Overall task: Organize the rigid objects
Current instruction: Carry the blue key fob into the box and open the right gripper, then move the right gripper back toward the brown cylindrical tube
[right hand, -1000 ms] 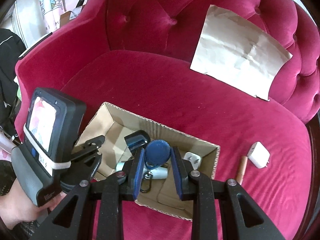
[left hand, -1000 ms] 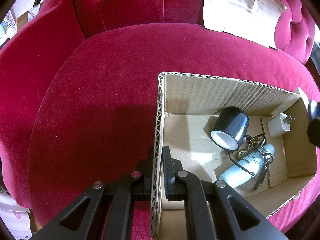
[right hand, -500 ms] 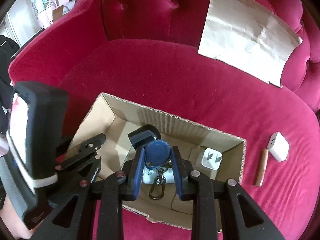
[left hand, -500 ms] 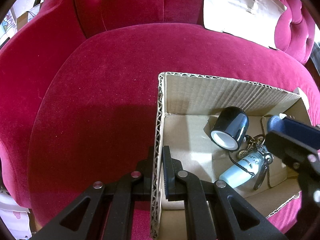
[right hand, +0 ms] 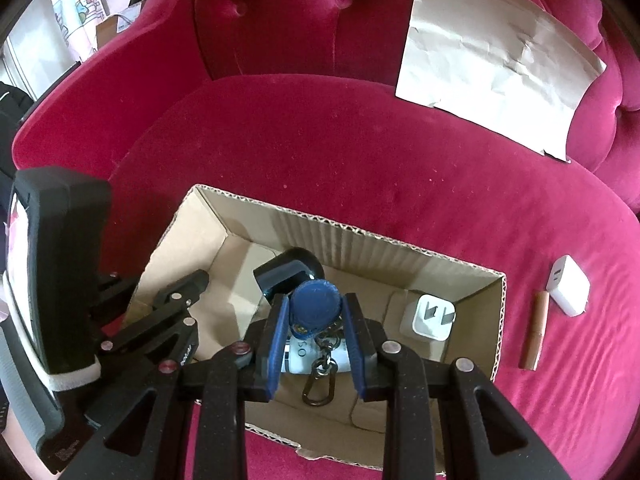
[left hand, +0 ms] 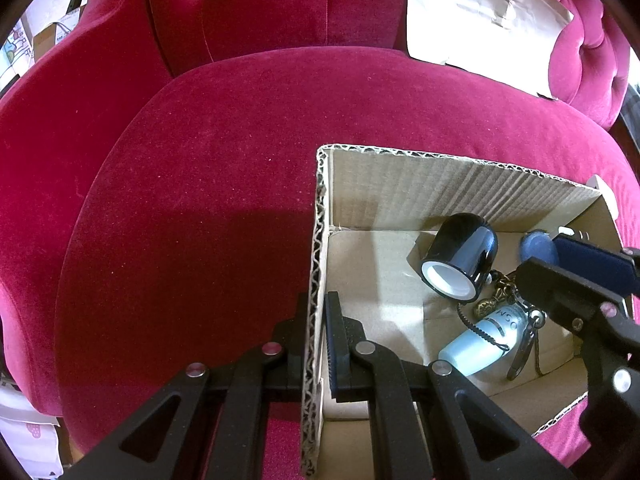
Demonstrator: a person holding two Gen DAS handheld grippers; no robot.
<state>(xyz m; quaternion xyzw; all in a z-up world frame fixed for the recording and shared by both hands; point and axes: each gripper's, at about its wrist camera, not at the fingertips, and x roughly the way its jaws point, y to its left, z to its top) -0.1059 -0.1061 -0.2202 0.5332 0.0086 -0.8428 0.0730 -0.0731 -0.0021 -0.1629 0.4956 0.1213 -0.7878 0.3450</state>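
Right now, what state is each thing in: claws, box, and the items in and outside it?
Left claw: shut on the box wall.
Right claw: opening, blue fob between its pads, over the box.
Box: open-topped, on the sofa.
Black cup: on its side, in box.
Bottle: lying in box.
Plug: in box, prongs up.
White charger: outside, on cushion.
Brown tube: outside, lying beside the charger.

A deep crimson velvet sofa point(right hand: 320, 152) with a button-tufted backrest. A creased sheet of pale brown paper point(right hand: 496, 52) leans against the backrest, its lower edge touching the seat cushion. Cartoon-printed fabric point(right hand: 76, 16) hangs beyond the sofa's arm.
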